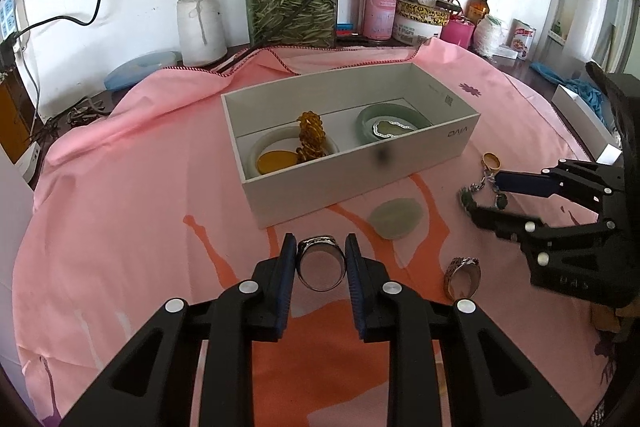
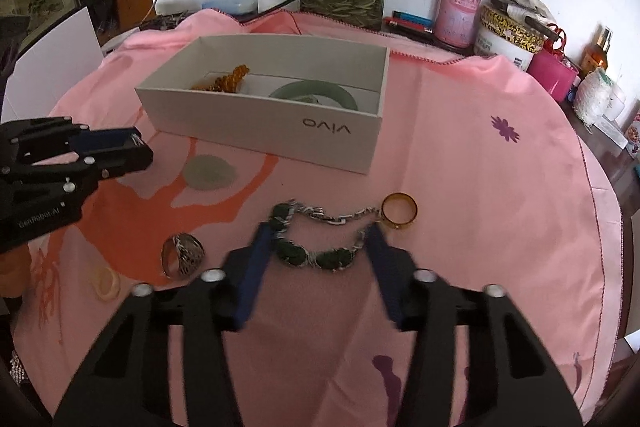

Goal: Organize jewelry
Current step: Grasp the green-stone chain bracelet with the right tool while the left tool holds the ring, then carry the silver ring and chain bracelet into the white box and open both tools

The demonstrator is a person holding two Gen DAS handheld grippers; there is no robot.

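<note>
My left gripper [image 1: 320, 247] is shut on a silver ring [image 1: 321, 263], held just above the pink cloth in front of the white box [image 1: 360, 171]. The right wrist view shows my right gripper [image 2: 319, 231] low over a green-stone chain bracelet [image 2: 316, 255]. One blue pad [image 2: 260, 247] stands at each end of it, touching at most, and the bracelet lies flat in its loop. A gold ring [image 2: 399, 213] sits at the chain's far end. In the box [image 2: 260, 131] lie an amber bead strand [image 1: 310, 137], a pale bangle [image 1: 276, 161] and a green bangle [image 1: 394, 123].
An ornate silver ring [image 2: 182, 253], a pale jade oval [image 2: 210, 173] and a small cream ring [image 2: 106, 283] lie loose on the cloth. A green glass jar [image 1: 292, 3], a pink pen tin [image 1: 378, 7], tubs and bottles line the wall behind. Cables hang at the back left.
</note>
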